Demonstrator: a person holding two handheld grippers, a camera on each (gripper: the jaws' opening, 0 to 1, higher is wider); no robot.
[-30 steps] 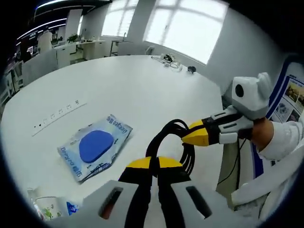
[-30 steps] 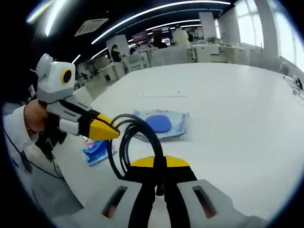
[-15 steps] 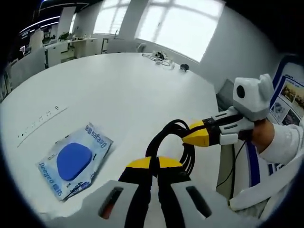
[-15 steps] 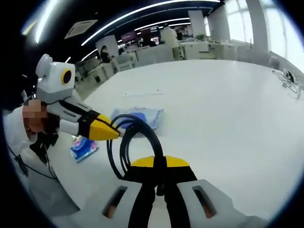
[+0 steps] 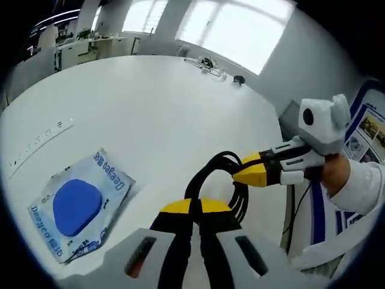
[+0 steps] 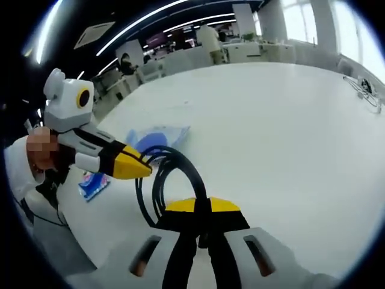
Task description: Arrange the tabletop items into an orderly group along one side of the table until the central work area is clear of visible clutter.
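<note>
Presently, working across the left gripper view from its left: records a blue-and-white packet [image 5: 78, 205] lying flat on the white table [image 5: 174, 114], well apart from either tool. Finds at centre the left gripper [image 5: 194, 206], jaws pinched tight on the near end of a coiled black cable [image 5: 212, 170]. Finds to the right the right gripper [image 5: 242, 176], reaching in from a white sleeve [image 5: 361, 180], its yellow tips clamped on the far side of that coil. Places the coil in the air between the two tools, above the table's near edge, with its long axis running from one grip to the other.

In the right gripper view, again from the left: shows the left gripper [image 6: 141, 170] biting the cable [image 6: 157, 183], a small blue pack [image 6: 93, 184] below it on the table, the packet [image 6: 153, 138] beyond. Shows the right gripper [image 6: 203, 206] at centre, closed on the loop.

Judges both tools equally near, being already on the cable. Judges the coming move to turn on carrying both ends together toward the packet side, keeping the coil from unwinding.
</note>
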